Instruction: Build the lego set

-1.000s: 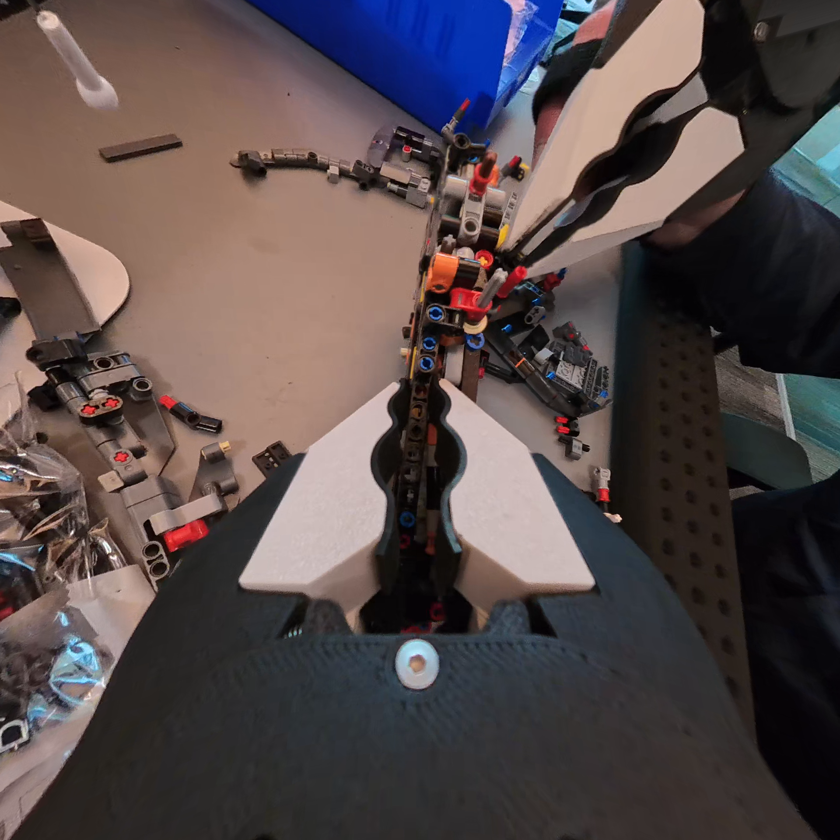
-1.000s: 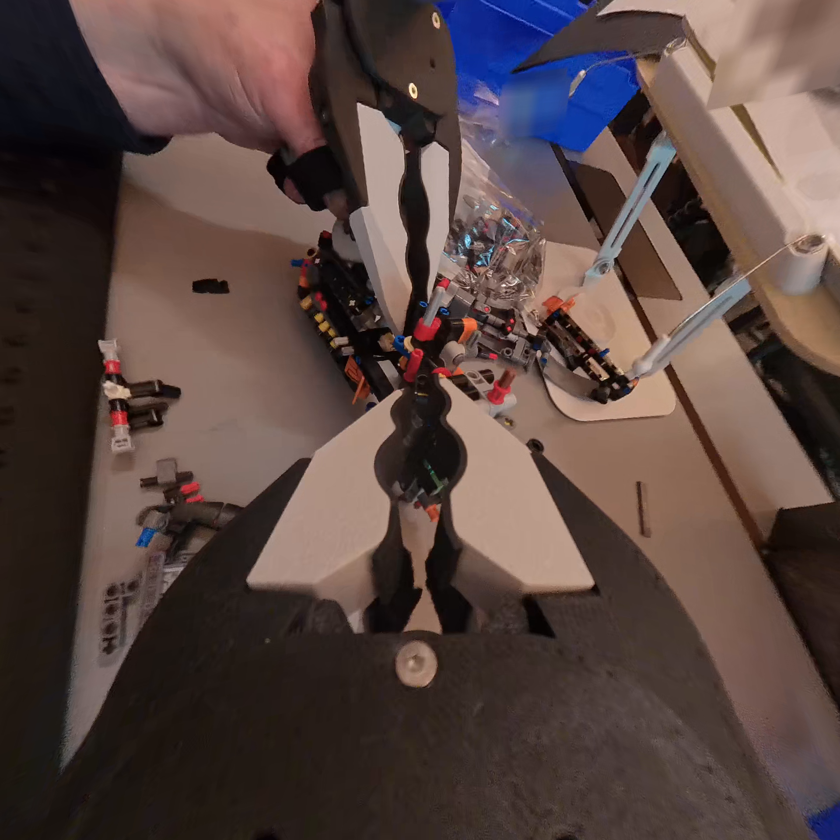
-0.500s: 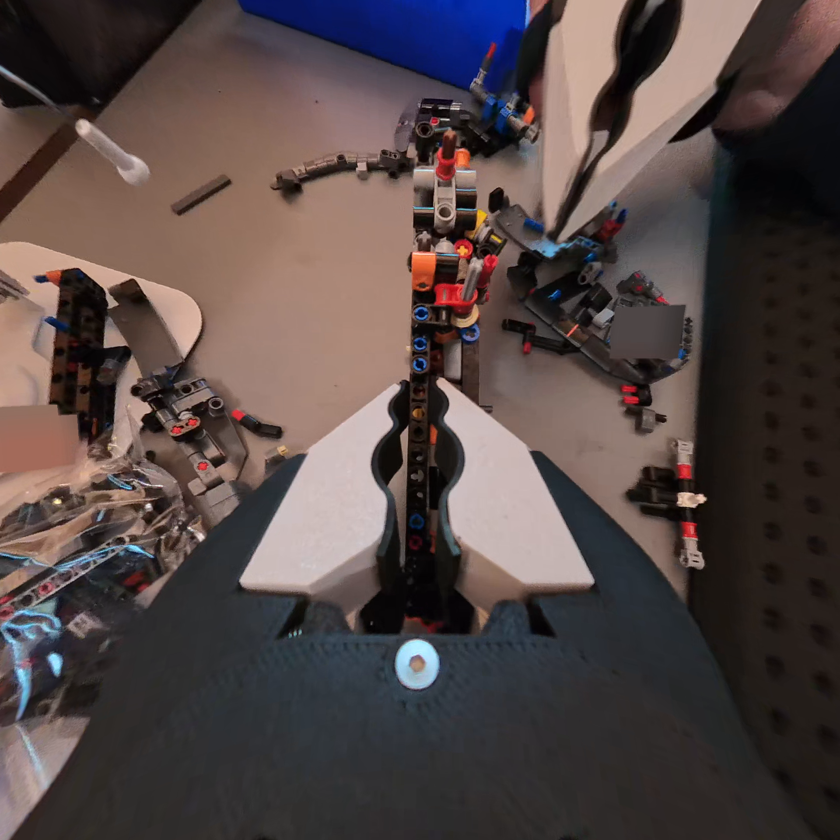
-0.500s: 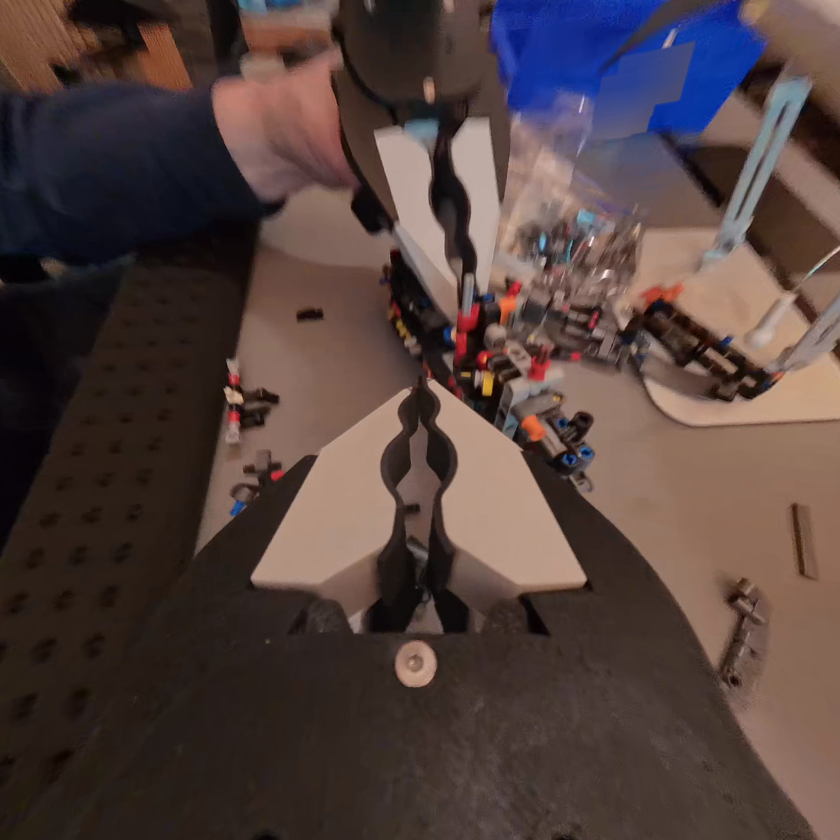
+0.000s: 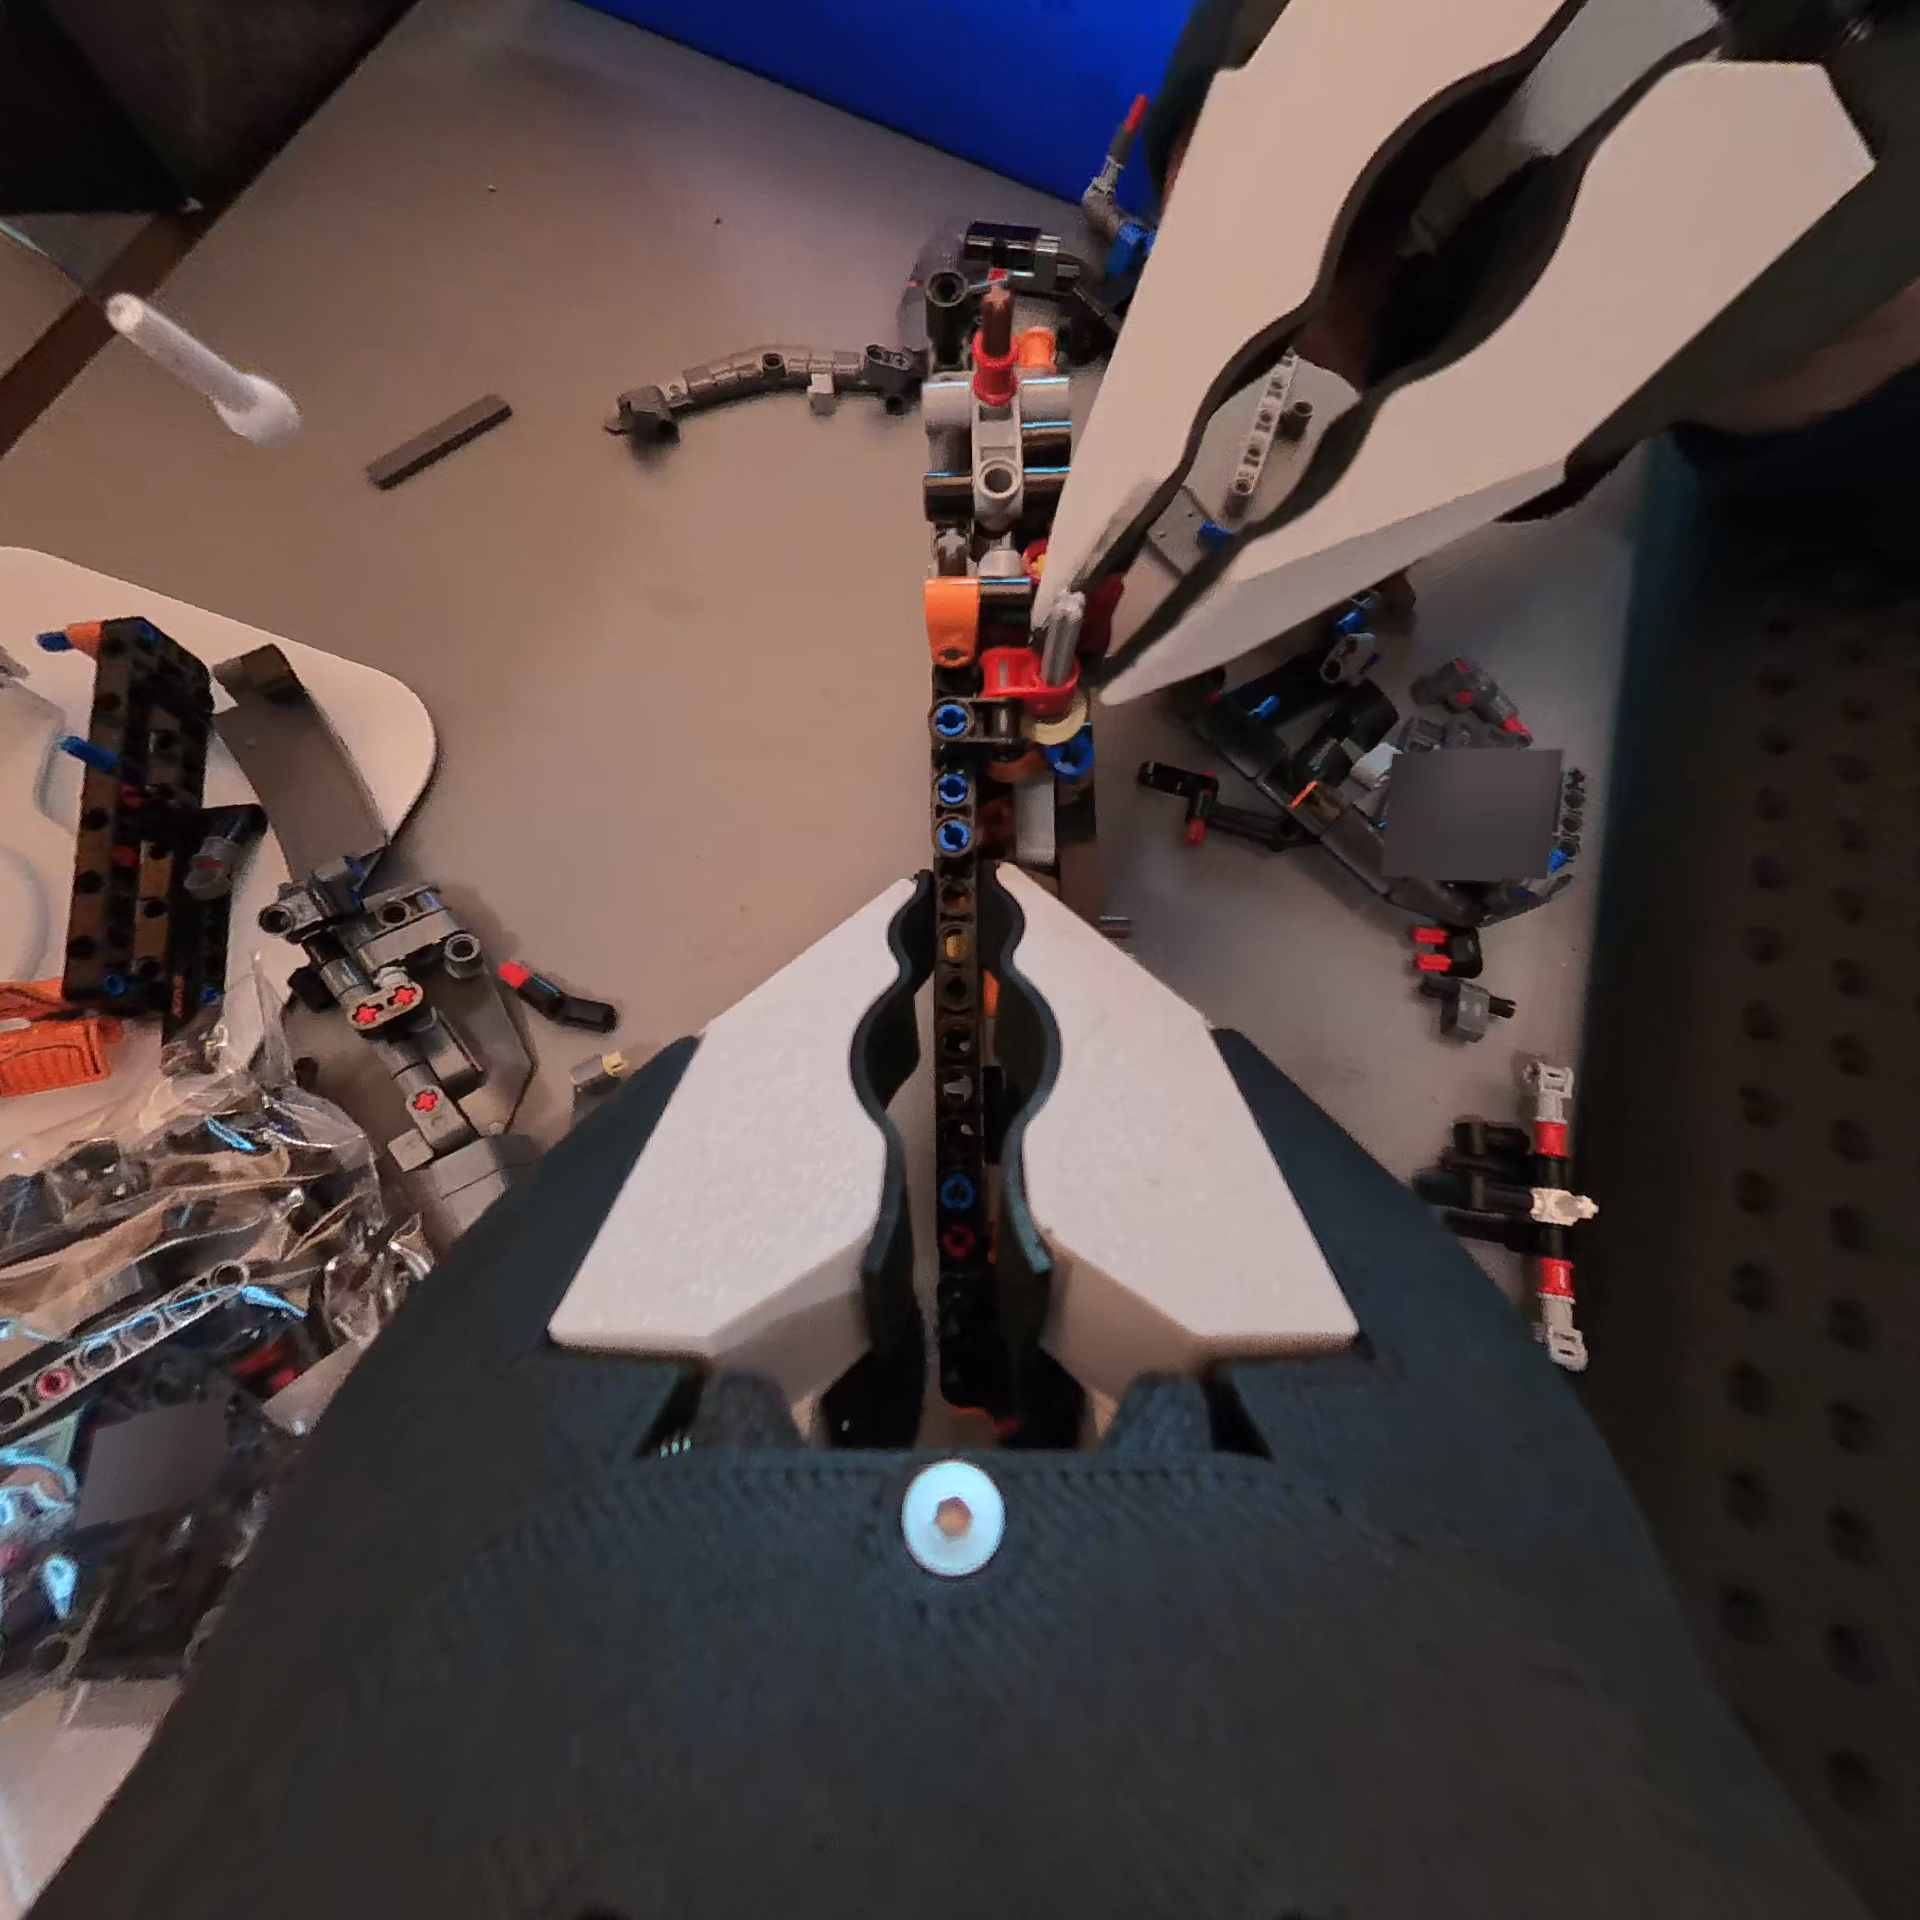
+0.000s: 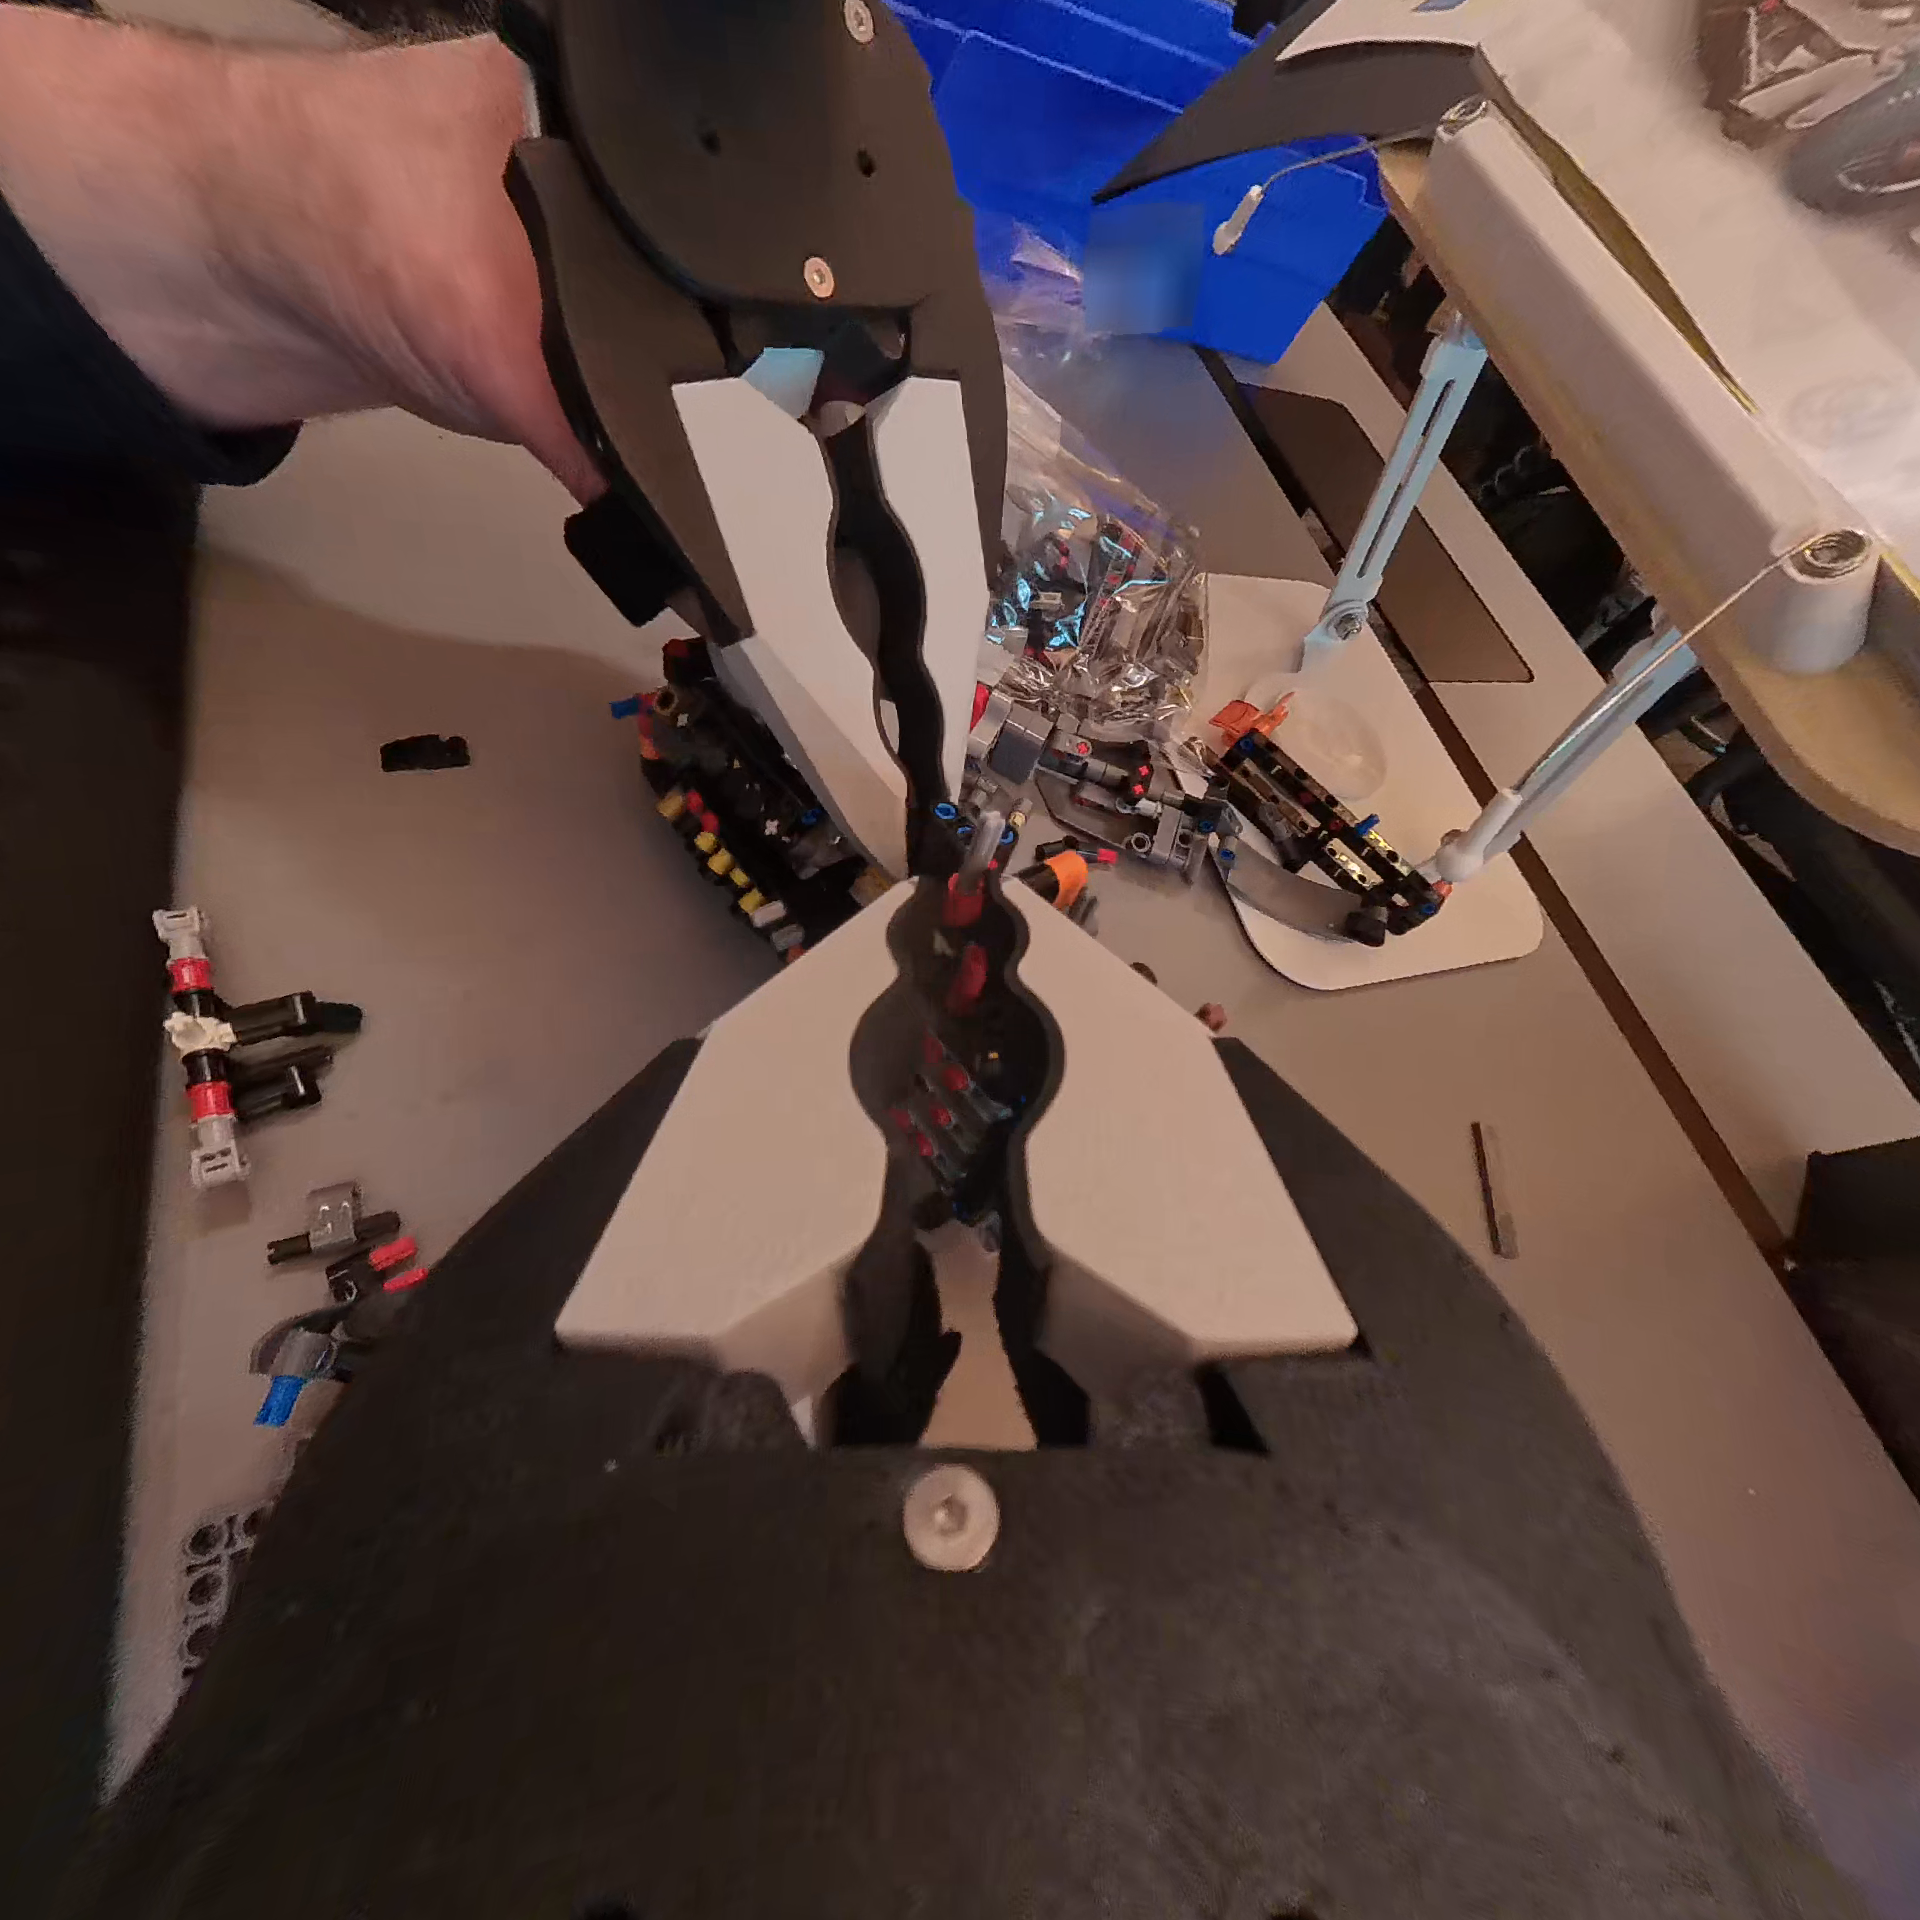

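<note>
The left hand-held gripper [image 5: 958, 894] is clamping the long black lego beam [image 5: 954, 997] of the lego assembly [image 5: 997, 582], which is lying on the grey surface [image 5: 644, 644]. The right hand-held gripper [image 5: 1086, 649] is closing on a grey pin [image 5: 1060, 634] standing in the assembly's red connector [image 5: 1023, 673], beside its orange piece [image 5: 951, 618].

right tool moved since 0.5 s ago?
Yes. In the left wrist view the right tool has come back toward the held lego assembly, its tips now at the grey axle, away from the loose parts on the right.
</note>
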Demonstrator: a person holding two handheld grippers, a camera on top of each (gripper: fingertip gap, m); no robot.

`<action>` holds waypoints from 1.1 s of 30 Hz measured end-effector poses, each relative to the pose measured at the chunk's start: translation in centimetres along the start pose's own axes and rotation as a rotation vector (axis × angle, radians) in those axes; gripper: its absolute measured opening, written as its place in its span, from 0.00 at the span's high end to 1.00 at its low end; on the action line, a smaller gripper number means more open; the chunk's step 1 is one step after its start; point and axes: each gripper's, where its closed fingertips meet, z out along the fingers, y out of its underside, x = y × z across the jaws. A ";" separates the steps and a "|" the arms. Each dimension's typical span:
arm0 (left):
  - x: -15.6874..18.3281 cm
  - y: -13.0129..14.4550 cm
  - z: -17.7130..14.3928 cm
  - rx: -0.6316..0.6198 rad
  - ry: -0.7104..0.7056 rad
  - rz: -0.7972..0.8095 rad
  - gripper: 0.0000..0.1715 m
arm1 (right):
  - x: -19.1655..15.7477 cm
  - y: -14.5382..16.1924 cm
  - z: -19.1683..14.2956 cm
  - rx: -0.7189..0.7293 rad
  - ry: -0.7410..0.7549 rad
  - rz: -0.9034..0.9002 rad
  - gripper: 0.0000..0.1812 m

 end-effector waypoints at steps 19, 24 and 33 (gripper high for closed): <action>0.8 -0.9 0.2 -0.001 -0.059 0.090 0.97 | -0.1 -1.6 -0.7 0.116 -0.106 0.188 1.00; 1.1 -1.4 0.2 -0.006 -0.108 0.165 0.97 | 0.4 -2.4 -1.2 0.206 -0.170 0.352 1.00; 0.7 -1.7 -0.1 -0.015 -0.170 0.218 0.97 | 0.7 -3.5 -1.3 0.251 -0.175 0.397 1.00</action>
